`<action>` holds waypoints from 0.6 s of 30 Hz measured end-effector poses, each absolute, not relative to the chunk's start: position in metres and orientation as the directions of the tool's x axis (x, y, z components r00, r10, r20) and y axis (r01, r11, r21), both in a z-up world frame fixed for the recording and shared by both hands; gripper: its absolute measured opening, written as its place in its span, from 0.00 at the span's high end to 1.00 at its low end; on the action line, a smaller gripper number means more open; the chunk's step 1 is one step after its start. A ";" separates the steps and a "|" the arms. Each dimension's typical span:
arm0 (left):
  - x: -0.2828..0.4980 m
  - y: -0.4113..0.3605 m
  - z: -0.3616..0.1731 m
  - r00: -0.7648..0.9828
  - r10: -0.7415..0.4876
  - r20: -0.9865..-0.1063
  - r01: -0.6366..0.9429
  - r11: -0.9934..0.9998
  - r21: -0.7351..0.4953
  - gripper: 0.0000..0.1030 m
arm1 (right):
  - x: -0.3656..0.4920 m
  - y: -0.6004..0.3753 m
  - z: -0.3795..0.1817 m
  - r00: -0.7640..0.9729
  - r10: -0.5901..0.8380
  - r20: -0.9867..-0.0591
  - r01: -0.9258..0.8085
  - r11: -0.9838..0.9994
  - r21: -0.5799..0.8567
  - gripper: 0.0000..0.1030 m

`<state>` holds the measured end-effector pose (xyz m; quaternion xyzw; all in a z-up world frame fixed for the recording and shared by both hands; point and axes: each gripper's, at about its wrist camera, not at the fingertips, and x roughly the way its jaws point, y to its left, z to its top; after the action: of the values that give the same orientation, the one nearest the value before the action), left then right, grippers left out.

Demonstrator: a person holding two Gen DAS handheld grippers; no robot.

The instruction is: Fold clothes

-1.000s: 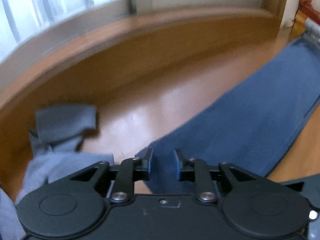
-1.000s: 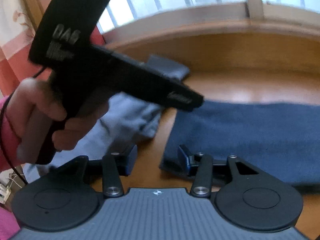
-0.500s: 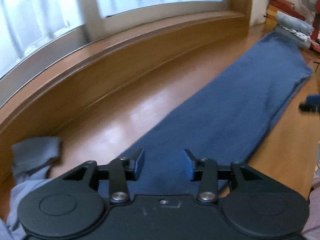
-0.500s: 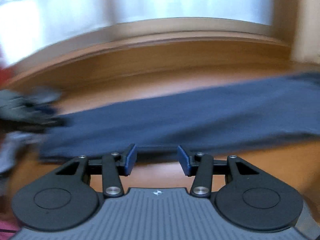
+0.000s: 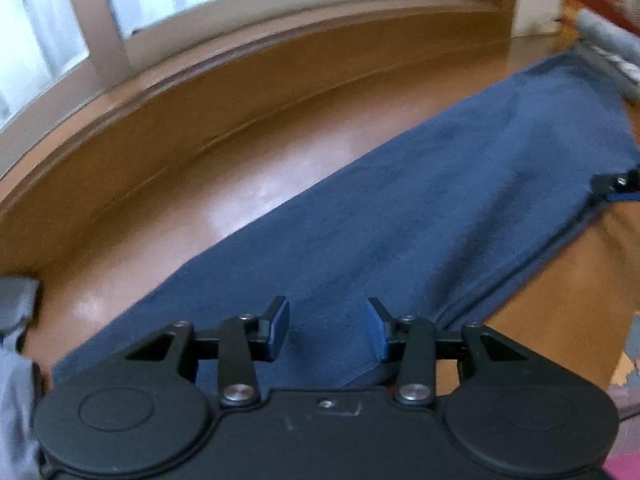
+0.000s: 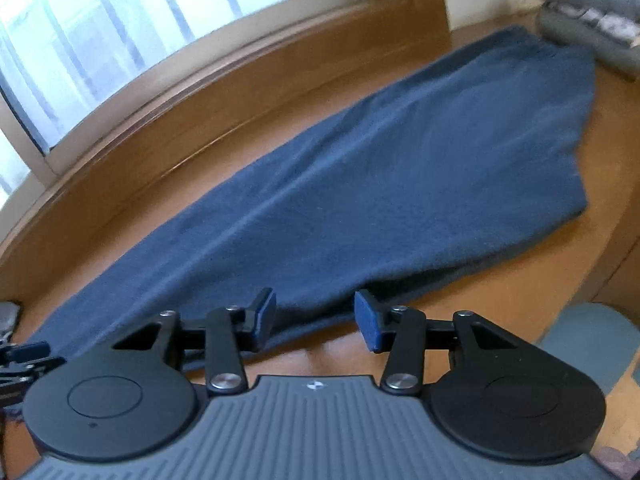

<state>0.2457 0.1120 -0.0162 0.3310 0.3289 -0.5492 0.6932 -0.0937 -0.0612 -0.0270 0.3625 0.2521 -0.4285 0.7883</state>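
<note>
A long dark blue garment (image 5: 440, 208) lies flat on the wooden surface (image 5: 240, 192), running from near left to far right. My left gripper (image 5: 327, 330) hovers open over its near part, with nothing pinched between the pads. In the right wrist view the same garment (image 6: 380, 184) stretches away to the upper right. My right gripper (image 6: 315, 316) stands open above its near long edge, not gripping the cloth. One of the right gripper's fingers (image 5: 618, 182) shows at the far right by the garment's edge. Part of the left gripper (image 6: 28, 354) shows at the lower left.
A wooden sill and window (image 5: 280, 20) run along the far side. Crumpled grey clothes (image 5: 16, 380) lie at the left. Folded grey items (image 6: 588, 8) sit beyond the garment's far end. A round blue-grey object (image 6: 592, 344) lies at the lower right.
My left gripper opened off the garment's end and moved right along it. My right gripper swept far to the right along the garment and rolled, staying open.
</note>
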 end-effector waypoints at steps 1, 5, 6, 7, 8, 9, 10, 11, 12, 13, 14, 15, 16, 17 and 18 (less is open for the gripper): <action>0.245 0.108 -0.018 0.190 -0.528 -0.828 0.975 0.201 0.096 0.62 | -0.096 -0.067 -0.030 0.523 -0.467 -0.713 0.848 0.366 0.383 0.54; 0.242 0.097 -0.022 0.193 -0.506 -0.841 0.974 0.199 0.104 0.62 | -0.103 -0.073 -0.033 0.569 -0.427 -0.703 0.822 0.326 0.467 0.54; 0.243 0.094 -0.023 0.191 -0.500 -0.845 0.975 0.193 0.106 0.62 | -0.103 -0.072 -0.034 0.573 -0.431 -0.698 0.820 0.319 0.476 0.54; 0.244 0.093 -0.023 0.186 -0.499 -0.846 0.977 0.189 0.104 0.62 | -0.102 -0.072 -0.034 0.571 -0.438 -0.694 0.821 0.311 0.479 0.54; 0.245 0.091 -0.022 0.179 -0.498 -0.848 0.978 0.180 0.100 0.62 | -0.099 -0.072 -0.035 0.564 -0.449 -0.693 0.826 0.304 0.475 0.55; 0.246 0.092 -0.023 0.174 -0.498 -0.850 0.980 0.173 0.099 0.62 | -0.096 -0.072 -0.036 0.556 -0.460 -0.692 0.831 0.296 0.471 0.65; 0.247 0.092 -0.023 0.173 -0.499 -0.849 0.980 0.169 0.100 0.60 | -0.093 -0.073 -0.037 0.543 -0.472 -0.694 0.840 0.294 0.457 0.81; 0.248 0.092 -0.023 0.170 -0.499 -0.850 0.981 0.168 0.098 0.59 | -0.088 -0.074 -0.037 0.522 -0.488 -0.700 0.853 0.295 0.430 0.93; 0.250 0.092 -0.023 0.168 -0.498 -0.851 0.981 0.167 0.095 0.58 | -0.086 -0.073 -0.035 0.505 -0.504 -0.701 0.863 0.295 0.410 0.98; 0.251 0.092 -0.023 0.165 -0.498 -0.851 0.982 0.167 0.093 0.57 | -0.085 -0.069 -0.031 0.498 -0.523 -0.692 0.867 0.299 0.398 0.98; 0.252 0.093 -0.024 0.165 -0.495 -0.853 0.981 0.169 0.092 0.55 | -0.086 -0.063 -0.024 0.492 -0.545 -0.679 0.870 0.306 0.386 0.98; 0.253 0.093 -0.022 0.162 -0.493 -0.855 0.981 0.170 0.088 0.54 | -0.086 -0.058 -0.019 0.484 -0.559 -0.674 0.875 0.318 0.364 0.98; 0.252 0.094 -0.022 0.157 -0.493 -0.856 0.982 0.169 0.083 0.54 | -0.086 -0.053 -0.015 0.471 -0.563 -0.679 0.881 0.335 0.334 0.98; 0.251 0.094 -0.022 0.155 -0.494 -0.856 0.983 0.163 0.084 0.54 | -0.085 -0.049 -0.011 0.459 -0.568 -0.683 0.886 0.352 0.302 0.98; 0.250 0.094 -0.022 0.152 -0.496 -0.855 0.984 0.155 0.085 0.54 | -0.084 -0.046 -0.011 0.447 -0.565 -0.694 0.889 0.365 0.277 0.98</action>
<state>0.2505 0.0939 -0.0225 0.3483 0.3507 -0.5487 0.6743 -0.0840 -0.0462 -0.0113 0.3231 0.2511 -0.4618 0.7870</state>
